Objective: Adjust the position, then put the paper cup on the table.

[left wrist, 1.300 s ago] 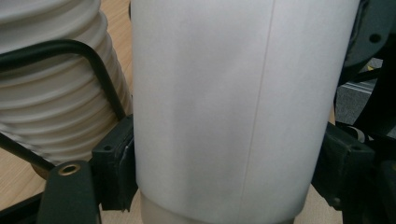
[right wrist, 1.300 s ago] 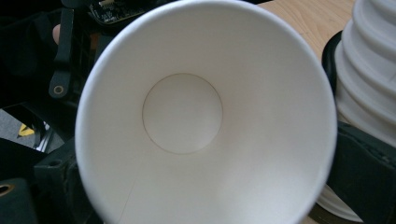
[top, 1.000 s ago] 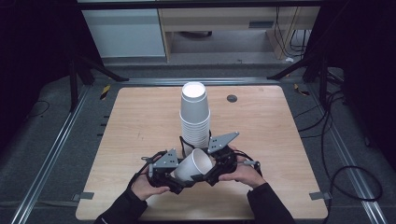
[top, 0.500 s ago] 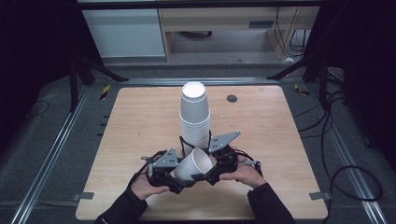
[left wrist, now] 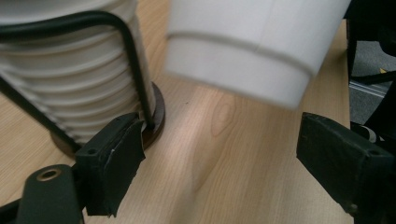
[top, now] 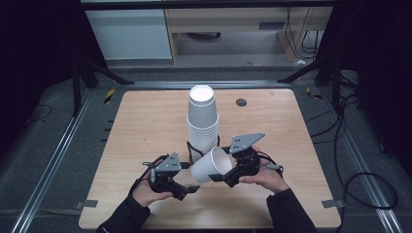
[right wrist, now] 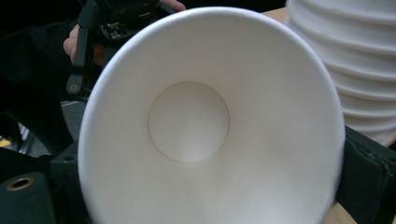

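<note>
A single white paper cup (top: 212,165) lies tilted on its side above the table, its mouth toward my right gripper (top: 232,174). That gripper is shut on the cup's rim. In the right gripper view the cup's inside (right wrist: 189,122) faces the camera between the two black jaws. My left gripper (top: 188,187) sits just left of the cup's base. Its jaws have just been opening and now stand open with nothing between them. In the left gripper view the cup's base (left wrist: 252,51) hangs above the gap, clear of the pads (left wrist: 112,161).
A tall stack of upturned white cups (top: 203,119) stands in a black wire holder (left wrist: 135,70) at the table's middle, right behind both grippers. A small dark disc (top: 241,102) lies at the far right. The wooden table (top: 141,121) ends close to the person's hands.
The left jaws have opened and let go of the cup's base. The right gripper has carried the cup slightly up and to the right.
</note>
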The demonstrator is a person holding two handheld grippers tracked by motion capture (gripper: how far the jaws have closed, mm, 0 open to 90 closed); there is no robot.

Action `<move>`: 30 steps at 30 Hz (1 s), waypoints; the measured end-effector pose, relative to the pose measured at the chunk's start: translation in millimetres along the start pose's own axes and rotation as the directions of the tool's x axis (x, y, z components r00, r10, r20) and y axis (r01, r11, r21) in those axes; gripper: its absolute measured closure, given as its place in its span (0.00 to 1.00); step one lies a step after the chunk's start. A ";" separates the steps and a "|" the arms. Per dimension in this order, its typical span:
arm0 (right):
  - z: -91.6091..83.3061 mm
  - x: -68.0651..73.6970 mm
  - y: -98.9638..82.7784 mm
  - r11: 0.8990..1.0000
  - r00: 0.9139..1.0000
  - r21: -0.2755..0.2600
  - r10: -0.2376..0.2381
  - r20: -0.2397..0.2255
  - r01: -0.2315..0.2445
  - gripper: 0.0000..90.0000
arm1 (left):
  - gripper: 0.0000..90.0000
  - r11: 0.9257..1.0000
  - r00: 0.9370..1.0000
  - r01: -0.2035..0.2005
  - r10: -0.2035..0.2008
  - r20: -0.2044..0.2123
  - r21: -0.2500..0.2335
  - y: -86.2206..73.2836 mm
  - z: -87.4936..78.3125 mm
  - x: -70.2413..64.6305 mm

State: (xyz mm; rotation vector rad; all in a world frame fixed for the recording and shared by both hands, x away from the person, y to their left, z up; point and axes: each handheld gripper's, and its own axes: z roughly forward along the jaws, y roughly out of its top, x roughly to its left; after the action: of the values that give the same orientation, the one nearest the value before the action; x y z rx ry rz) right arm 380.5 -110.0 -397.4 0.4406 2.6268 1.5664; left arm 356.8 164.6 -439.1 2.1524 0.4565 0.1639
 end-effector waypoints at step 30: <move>-73.4 -51.2 -9.2 0.989 0.932 0.020 0.131 0.338 -0.146 0.09 | 0.17 0.965 0.925 0.250 -0.261 -0.276 -0.075 -37.8 -60.1 53.4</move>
State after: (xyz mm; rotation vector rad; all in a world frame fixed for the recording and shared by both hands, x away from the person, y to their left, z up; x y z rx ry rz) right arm 413.8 -190.5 -374.9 0.8333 2.4151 1.3253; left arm 379.3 250.5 -437.3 2.0153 0.8882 0.3346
